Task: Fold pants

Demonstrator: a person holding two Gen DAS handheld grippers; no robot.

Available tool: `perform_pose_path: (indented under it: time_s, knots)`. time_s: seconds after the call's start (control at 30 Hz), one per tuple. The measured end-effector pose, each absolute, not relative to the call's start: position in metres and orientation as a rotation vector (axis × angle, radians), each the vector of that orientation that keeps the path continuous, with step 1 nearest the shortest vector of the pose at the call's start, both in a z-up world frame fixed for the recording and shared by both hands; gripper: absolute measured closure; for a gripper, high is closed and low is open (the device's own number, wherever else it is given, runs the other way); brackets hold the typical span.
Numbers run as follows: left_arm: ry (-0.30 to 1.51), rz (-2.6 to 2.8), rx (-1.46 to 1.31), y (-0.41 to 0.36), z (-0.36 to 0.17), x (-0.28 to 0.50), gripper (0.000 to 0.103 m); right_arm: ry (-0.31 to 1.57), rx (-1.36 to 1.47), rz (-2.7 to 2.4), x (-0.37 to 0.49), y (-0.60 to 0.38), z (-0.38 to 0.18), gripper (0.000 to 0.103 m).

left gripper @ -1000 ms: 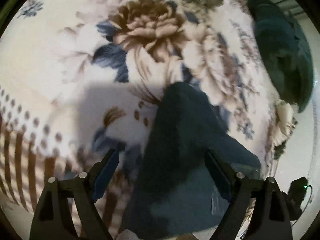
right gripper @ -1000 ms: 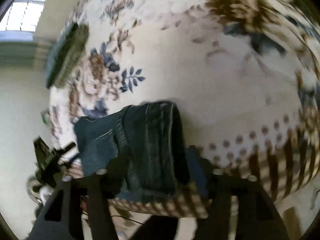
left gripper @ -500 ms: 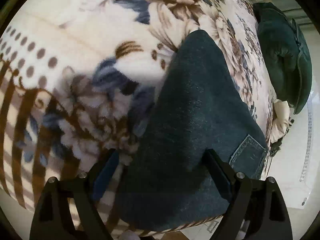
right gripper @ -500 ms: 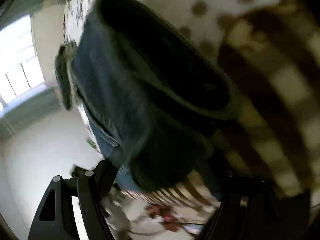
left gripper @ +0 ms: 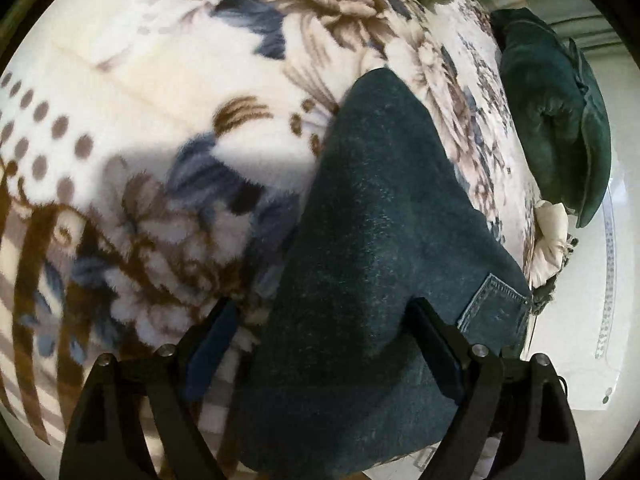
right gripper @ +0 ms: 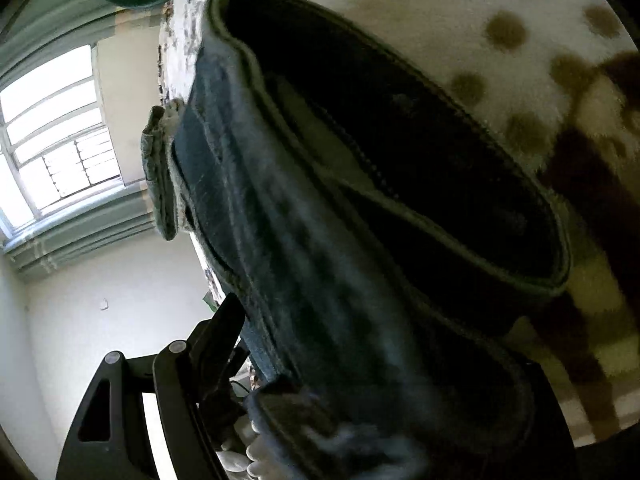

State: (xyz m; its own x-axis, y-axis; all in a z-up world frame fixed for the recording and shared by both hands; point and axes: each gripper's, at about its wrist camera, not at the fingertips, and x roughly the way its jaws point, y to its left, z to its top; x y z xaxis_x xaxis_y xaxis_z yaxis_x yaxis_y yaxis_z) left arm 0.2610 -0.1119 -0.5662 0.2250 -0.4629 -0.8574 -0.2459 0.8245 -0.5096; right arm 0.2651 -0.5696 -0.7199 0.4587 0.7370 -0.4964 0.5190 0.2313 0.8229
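The folded jeans (left gripper: pixel 372 264) lay on the floral blanket (left gripper: pixel 160 92). The left gripper (left gripper: pixel 324 344) straddled them, jaws spread and slack; the right gripper (right gripper: pixel 384 360), just widened, straddled their edge ungripped.

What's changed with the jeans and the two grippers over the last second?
The right gripper swung down and rolled in close to the folded jeans, its jaws having just been opening, with the denim now between them. The left gripper dropped nearer, open astride the jeans' near end. The jeans stayed folded on the floral blanket, and the green cushion has not moved.
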Motion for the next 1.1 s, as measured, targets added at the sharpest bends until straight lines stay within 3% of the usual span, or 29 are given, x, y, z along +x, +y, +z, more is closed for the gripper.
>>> perform_pose_path:
  time_s: [0.13, 0.33, 0.63, 0.67, 0.7, 0.73, 0.8, 0.93, 1.1]
  knots:
    - [1.365, -0.173, -0.645, -0.111, -0.571, 0.264, 0.017, 1.252, 1.380, 0.229, 0.246, -0.553, -0.723, 0.026]
    - [1.372, -0.190, -0.653, -0.110, -0.574, 0.267, 0.016, 1.170, 1.476, 0.183, 0.258, -0.537, -0.733, 0.020]
    - [1.342, -0.199, -0.626, -0.119, -0.574, 0.273, 0.016, 1.053, 1.500, 0.126, 0.252, -0.507, -0.730, 0.025]
    - [1.325, -0.202, -0.618, -0.120, -0.571, 0.273, 0.022, 1.056, 1.493, 0.122, 0.251, -0.504, -0.728, 0.032]
    - [1.301, -0.215, -0.607, -0.123, -0.566, 0.273, 0.050, 1.059, 1.478, 0.119, 0.249, -0.503, -0.724, 0.038]
    - [1.295, -0.211, -0.583, -0.125, -0.561, 0.273, 0.054, 1.058, 1.454, 0.121, 0.248, -0.498, -0.719, 0.049]
    - [1.254, -0.214, -0.538, -0.131, -0.550, 0.268, 0.067, 1.051, 1.419, 0.127, 0.243, -0.495, -0.707, 0.058]
    - [1.227, -0.205, -0.529, -0.133, -0.538, 0.264, 0.077, 1.028, 1.395, 0.130, 0.239, -0.477, -0.691, 0.060]
    - [1.193, -0.220, -0.567, -0.131, -0.508, 0.262, 0.079, 1.024, 1.365, 0.155, 0.237, -0.456, -0.667, 0.062]
